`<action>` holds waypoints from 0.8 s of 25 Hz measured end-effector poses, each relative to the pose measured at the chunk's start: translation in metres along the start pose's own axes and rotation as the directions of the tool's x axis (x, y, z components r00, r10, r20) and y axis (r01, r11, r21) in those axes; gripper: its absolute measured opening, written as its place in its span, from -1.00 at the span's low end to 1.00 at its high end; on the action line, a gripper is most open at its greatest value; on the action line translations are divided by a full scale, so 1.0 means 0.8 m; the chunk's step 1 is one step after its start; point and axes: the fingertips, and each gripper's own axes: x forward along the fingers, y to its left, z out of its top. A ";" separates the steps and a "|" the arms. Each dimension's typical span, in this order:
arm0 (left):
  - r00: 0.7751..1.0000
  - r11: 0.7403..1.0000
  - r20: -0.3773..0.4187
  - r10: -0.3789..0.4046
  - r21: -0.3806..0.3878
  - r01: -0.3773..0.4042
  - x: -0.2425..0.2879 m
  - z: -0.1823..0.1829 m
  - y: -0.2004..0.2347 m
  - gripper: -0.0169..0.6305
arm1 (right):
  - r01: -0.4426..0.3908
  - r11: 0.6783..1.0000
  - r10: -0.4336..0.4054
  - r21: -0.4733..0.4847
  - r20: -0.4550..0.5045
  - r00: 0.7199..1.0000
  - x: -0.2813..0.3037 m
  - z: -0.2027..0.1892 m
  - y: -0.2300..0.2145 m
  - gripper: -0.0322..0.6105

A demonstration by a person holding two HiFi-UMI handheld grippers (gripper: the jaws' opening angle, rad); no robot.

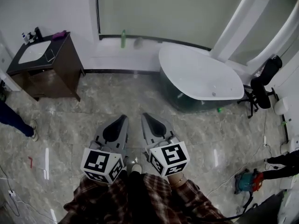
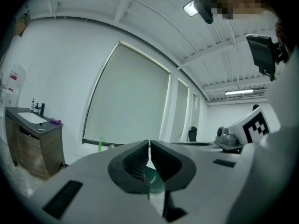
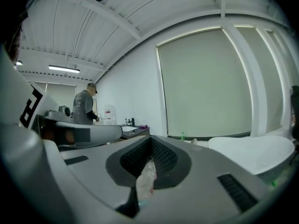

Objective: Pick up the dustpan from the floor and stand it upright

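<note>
No dustpan shows in any view. In the head view both grippers are held side by side at waist height over the marble floor (image 1: 70, 134), pointing away from me. My left gripper (image 1: 124, 117) has its jaws together with nothing between them; in its own view the tips (image 2: 149, 143) meet in front of a window blind. My right gripper (image 1: 144, 115) is likewise shut and empty, its tips (image 3: 150, 139) closed against each other. Both gripper views look level across the room, not at the floor.
A white bathtub (image 1: 201, 76) stands ahead to the right, a dark vanity with a sink (image 1: 44, 66) at the far left. A black chair (image 1: 261, 85) is at the right, a teal power tool (image 1: 245, 181) and cables at the lower right. A person's leg (image 1: 16, 120) is at the left edge.
</note>
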 end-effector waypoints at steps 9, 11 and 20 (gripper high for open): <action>1.000 1.000 -0.012 0.010 0.002 -0.009 0.002 -0.009 -0.003 -0.88 | -0.027 0.999 0.027 0.017 -0.018 0.999 -0.004 -0.012 0.001 -0.87; 1.000 1.000 -0.013 0.010 -0.003 -0.010 0.007 -0.009 -0.003 -0.88 | -0.026 1.000 0.026 0.018 -0.021 0.999 -0.003 -0.011 -0.003 -0.87; 1.000 1.000 -0.020 0.022 -0.011 -0.023 0.015 -0.013 0.008 -0.88 | -0.027 0.999 0.028 0.037 -0.036 0.999 0.007 -0.021 -0.010 -0.87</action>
